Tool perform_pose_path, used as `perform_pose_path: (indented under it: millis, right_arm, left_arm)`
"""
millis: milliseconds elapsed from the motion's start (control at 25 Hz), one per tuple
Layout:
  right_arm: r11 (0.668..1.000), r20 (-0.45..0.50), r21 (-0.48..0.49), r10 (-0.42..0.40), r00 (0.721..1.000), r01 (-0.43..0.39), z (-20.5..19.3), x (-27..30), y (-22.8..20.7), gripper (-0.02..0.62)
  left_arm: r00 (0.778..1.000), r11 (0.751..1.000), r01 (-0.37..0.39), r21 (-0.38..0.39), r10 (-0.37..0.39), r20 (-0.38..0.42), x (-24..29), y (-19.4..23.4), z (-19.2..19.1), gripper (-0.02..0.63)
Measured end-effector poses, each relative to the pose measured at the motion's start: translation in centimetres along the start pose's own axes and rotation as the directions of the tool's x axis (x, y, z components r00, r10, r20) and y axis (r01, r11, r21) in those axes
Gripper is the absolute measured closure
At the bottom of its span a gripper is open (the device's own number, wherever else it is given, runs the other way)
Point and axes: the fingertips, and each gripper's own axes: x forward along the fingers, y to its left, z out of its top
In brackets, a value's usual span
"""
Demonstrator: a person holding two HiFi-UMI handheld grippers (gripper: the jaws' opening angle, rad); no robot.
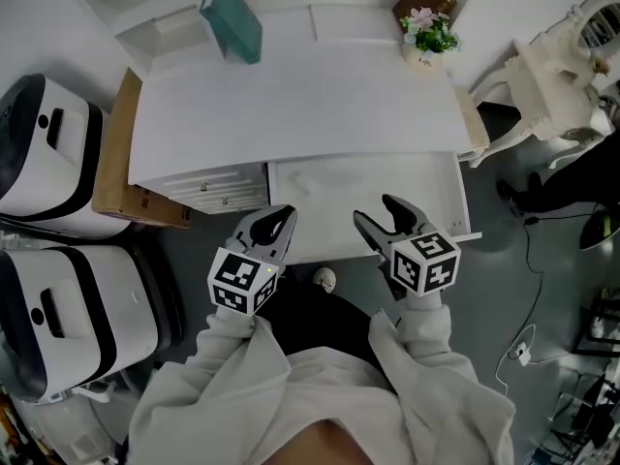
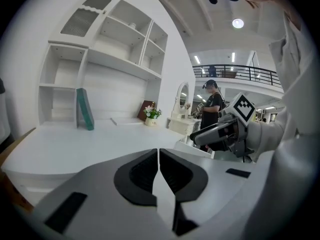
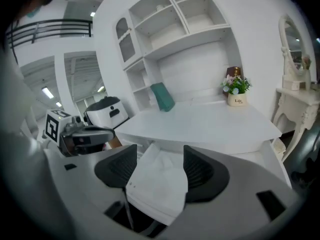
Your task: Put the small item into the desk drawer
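At the bench's (image 1: 291,105) front edge, right of centre, the drawer (image 1: 363,197) stands pulled out and looks empty. The small pale round item (image 1: 325,279) lies just below its front, held by neither gripper. The left gripper's (image 1: 279,219) jaws are pressed together on nothing; the right gripper's (image 1: 376,211) jaws gape, empty. Pickup and placing seem still to do.

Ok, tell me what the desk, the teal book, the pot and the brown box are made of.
Desk: likely painted wood or board; even white coat, no grain showing.
Teal book: card or cloth cover, dull, no glare; can't tell which.
Pot: ceramic or plastic, smooth cream with print; too small to settle.
Box: cardboard, plain matte brown.
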Motion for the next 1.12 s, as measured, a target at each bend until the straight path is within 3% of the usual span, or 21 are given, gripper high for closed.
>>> perform_pose_path:
  millis: [120,280,440,560,760,880,1120]
  right_arm:
    - [0.999,0.109,0.052,0.007,0.994,-0.013,2.4,-1.8,0.7,0.303]
    - [0.996,0.253,0.076,-0.053,0.966,0.034,5.4,-4.8,0.7,0.403]
    - [0.993,0.419,0.093,-0.1,0.902,0.067,9.1,-8.6,1.1,0.479]
    - [0.995,0.526,0.053,-0.097,0.845,0.081,11.3,-11.2,1.8,0.52]
    - [0.977,0.588,0.013,-0.178,0.789,0.211,12.3,-13.3,1.4,0.548]
    - [0.968,0.575,0.003,-0.209,0.791,0.253,11.6,-13.1,0.7,0.552]
    - [0.968,0.521,-0.011,-0.209,0.828,0.251,10.2,-12.4,0.4,0.558]
  left_arm:
    - [1.0,1.0,-0.01,0.01,0.009,0.028,-0.4,-0.1,1.5,0.58]
    - [0.996,0.999,-0.024,0.038,0.021,0.081,-1.3,-0.5,4.3,0.58]
    - [0.988,0.997,-0.04,0.071,0.029,0.149,-2.4,-1.0,7.5,0.58]
    - [0.978,0.994,-0.058,0.093,0.037,0.206,-3.5,-1.4,9.8,0.58]
    - [0.954,0.99,-0.107,0.092,0.076,0.289,-5.1,-1.2,12.2,0.58]
    - [0.945,0.987,-0.132,0.087,0.099,0.311,-5.4,-0.9,12.4,0.58]
    - [0.954,0.991,-0.105,0.087,0.075,0.292,-5.3,-1.3,11.5,0.58]
